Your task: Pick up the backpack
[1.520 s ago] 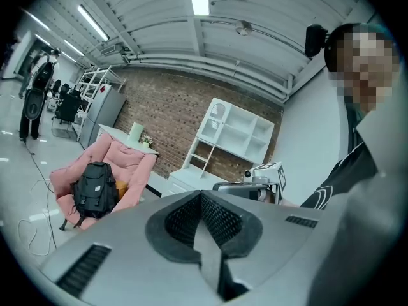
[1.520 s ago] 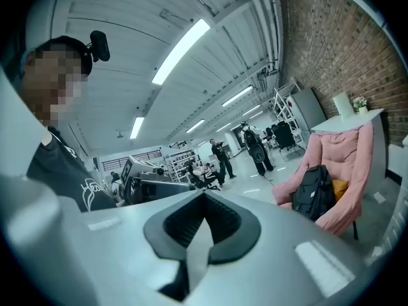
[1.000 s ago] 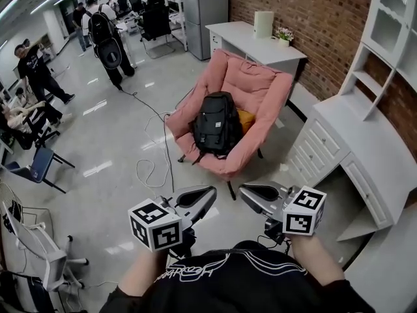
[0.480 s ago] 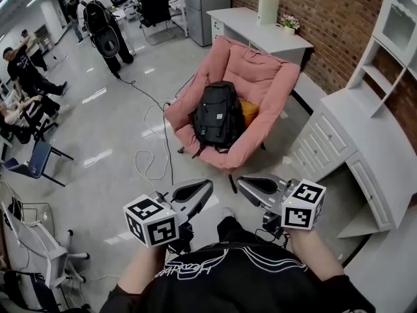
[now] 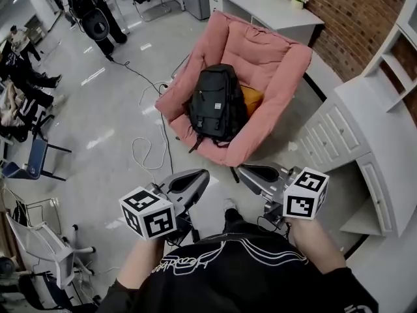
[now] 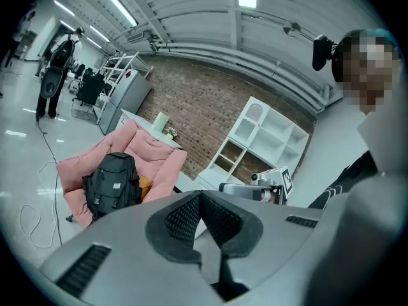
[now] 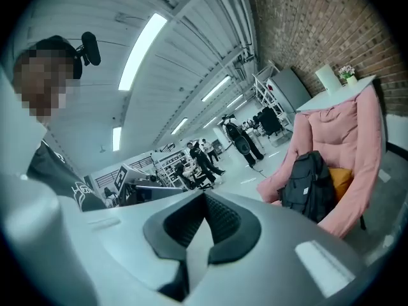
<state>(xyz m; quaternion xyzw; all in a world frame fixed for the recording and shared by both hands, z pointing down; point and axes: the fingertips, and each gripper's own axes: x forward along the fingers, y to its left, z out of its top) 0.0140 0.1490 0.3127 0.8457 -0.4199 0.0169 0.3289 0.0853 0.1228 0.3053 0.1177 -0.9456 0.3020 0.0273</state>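
Note:
A black backpack (image 5: pixel 215 103) stands upright in a pink folding chair (image 5: pixel 267 54), leaning on an orange cushion (image 5: pixel 251 99). It also shows in the left gripper view, where the backpack (image 6: pixel 111 183) is at the lower left, and in the right gripper view, where the backpack (image 7: pixel 306 183) is at the right. My left gripper (image 5: pixel 195 178) and right gripper (image 5: pixel 249 173) are held side by side low in the head view. Both point at the chair from a short way off. Their jaws are shut and hold nothing, as the left gripper (image 6: pixel 201 197) and right gripper (image 7: pixel 204 199) show close up.
A white drawer unit (image 5: pixel 339 135) with shelves stands right of the chair, and a white table (image 5: pixel 260 2) stands behind it against a brick wall. A cable (image 5: pixel 146 152) loops over the floor left of the chair. Office chairs (image 5: pixel 36 158) and people stand at the far left.
The chair and backpack have grown larger and come closer in the head view. Both grippers moved forward with me toward the chair and stayed shut.

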